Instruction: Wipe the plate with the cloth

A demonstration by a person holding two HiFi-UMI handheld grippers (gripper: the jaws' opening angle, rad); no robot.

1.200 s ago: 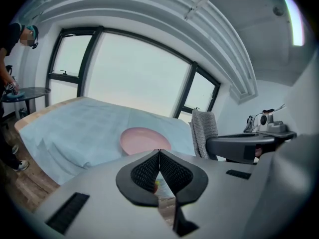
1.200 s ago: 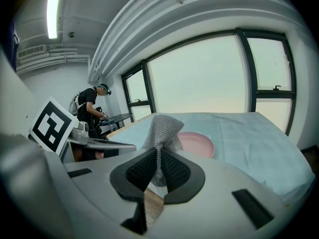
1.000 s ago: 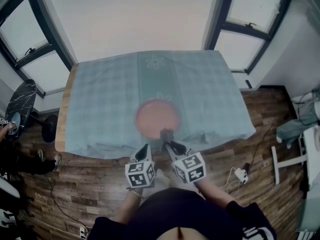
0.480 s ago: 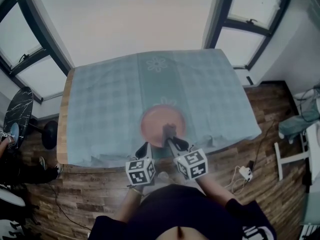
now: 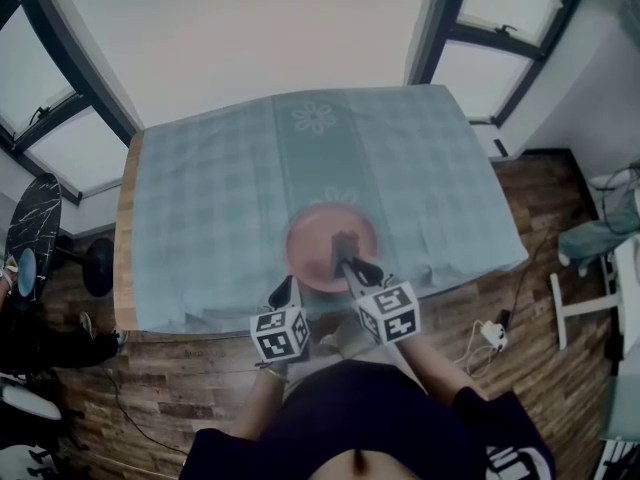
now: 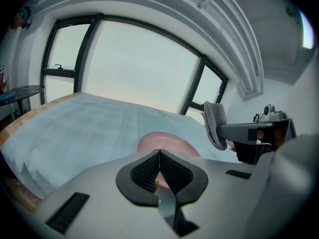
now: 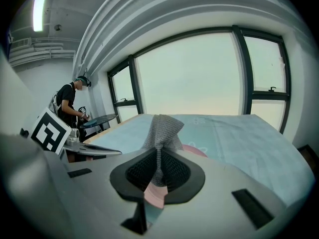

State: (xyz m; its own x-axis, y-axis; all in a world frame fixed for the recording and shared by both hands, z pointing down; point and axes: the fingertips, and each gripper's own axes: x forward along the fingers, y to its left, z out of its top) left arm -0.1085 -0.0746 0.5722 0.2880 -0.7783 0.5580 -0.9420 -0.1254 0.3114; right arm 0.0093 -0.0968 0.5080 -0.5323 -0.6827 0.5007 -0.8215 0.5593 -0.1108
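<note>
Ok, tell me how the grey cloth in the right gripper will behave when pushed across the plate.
The cloth is probably limp: past the right gripper it bunches, and in the left gripper view it folds over. It seems light, since a small pinch holds it up. Its knitted weave should drag rather than slide on the plate.

The right gripper [image 7: 158, 152] pinched a grey cloth [image 7: 162, 127], which stood bunched above its closed jaws. A pink plate [image 7: 196, 151] lay just beyond the tips on a blue tablecloth [image 7: 239, 133]. Far left stood a person [image 7: 70, 106].
</note>
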